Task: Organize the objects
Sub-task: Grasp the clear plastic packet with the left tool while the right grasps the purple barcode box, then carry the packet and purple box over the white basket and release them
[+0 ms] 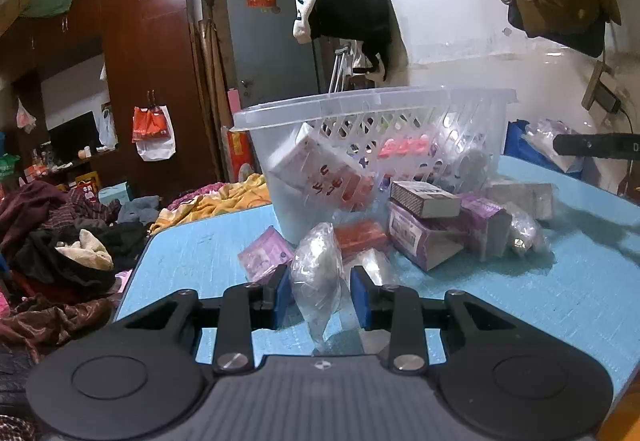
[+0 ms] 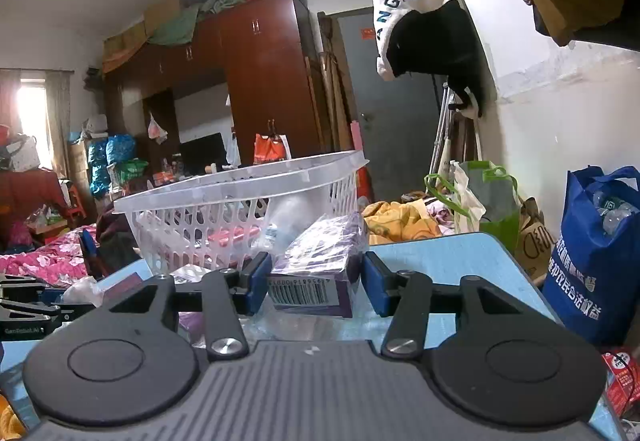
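– Basket (image 1: 372, 113) first: where does it sit?

– On the blue table (image 1: 520, 293), toward the far edge. It is clear plastic with slotted walls. Inside, a white box (image 1: 320, 165) with red print leans against the near wall, and something pink (image 1: 404, 147) shows through the slats.

– And what lies outside it?

– A heap just in front. A purple box (image 1: 424, 241) carries a dark box (image 1: 426, 199) on top; an orange pack (image 1: 360, 235) and a pink pack (image 1: 266, 255) lie to the left, touching the basket's foot or close to it. A grey block (image 1: 524, 197) sits farther right.

– What about the left gripper (image 1: 320, 299)?

– Its jaws are spread, one blue pad on each side of a clear bag (image 1: 316, 269) that stands on the table. There seems to be a small gap at both pads, so I would not call it pinched.

– The right gripper (image 2: 314, 283)?

– Also spread wide. A purple carton (image 2: 320, 273) with a barcode facing the camera lies between the pads. The left pad looks very near its side; the right pad stands apart from it. The basket rises just behind the carton in that view.

– Anything beside the table?

– A blue tote (image 2: 592, 253) full of bottles stands at the right, and a pile of clothes (image 1: 64, 253) lies at the left.
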